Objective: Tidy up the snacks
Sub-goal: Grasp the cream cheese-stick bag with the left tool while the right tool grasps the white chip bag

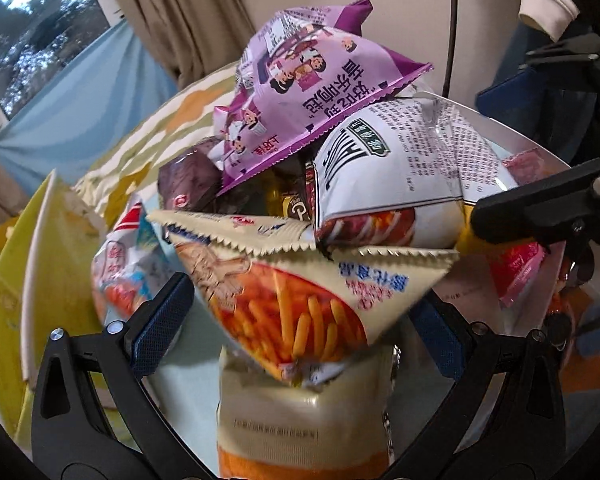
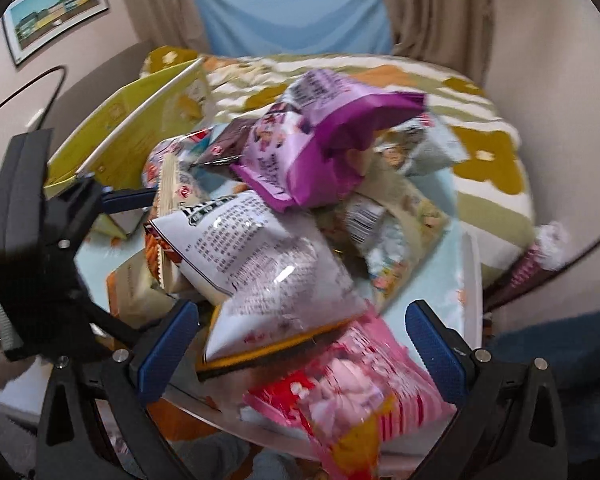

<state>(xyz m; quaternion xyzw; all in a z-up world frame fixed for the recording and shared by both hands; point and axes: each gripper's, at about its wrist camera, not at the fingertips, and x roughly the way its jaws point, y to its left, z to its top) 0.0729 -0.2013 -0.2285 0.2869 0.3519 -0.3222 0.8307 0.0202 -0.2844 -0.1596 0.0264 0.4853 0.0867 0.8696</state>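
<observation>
A heap of snack bags lies on a light blue tray (image 1: 188,384). In the left wrist view my left gripper (image 1: 300,320) is open, its fingers on either side of a beige fries bag (image 1: 300,292). Behind it sit a white bag (image 1: 400,176) and a purple bag (image 1: 312,92) on top. In the right wrist view my right gripper (image 2: 304,344) is open around the near end of the heap, with a pink bag (image 2: 352,396) and the white bag (image 2: 268,264) between its fingers. The purple bag (image 2: 324,152) tops the pile. The left gripper (image 2: 132,200) shows at the left.
A yellow-green box (image 2: 112,132) with a white rim stands left of the tray. The tray (image 2: 472,276) rests by a bed with a green, white and orange quilt (image 2: 480,120). Curtains and a blue sheet hang behind. A dark cable (image 1: 452,28) runs up the wall.
</observation>
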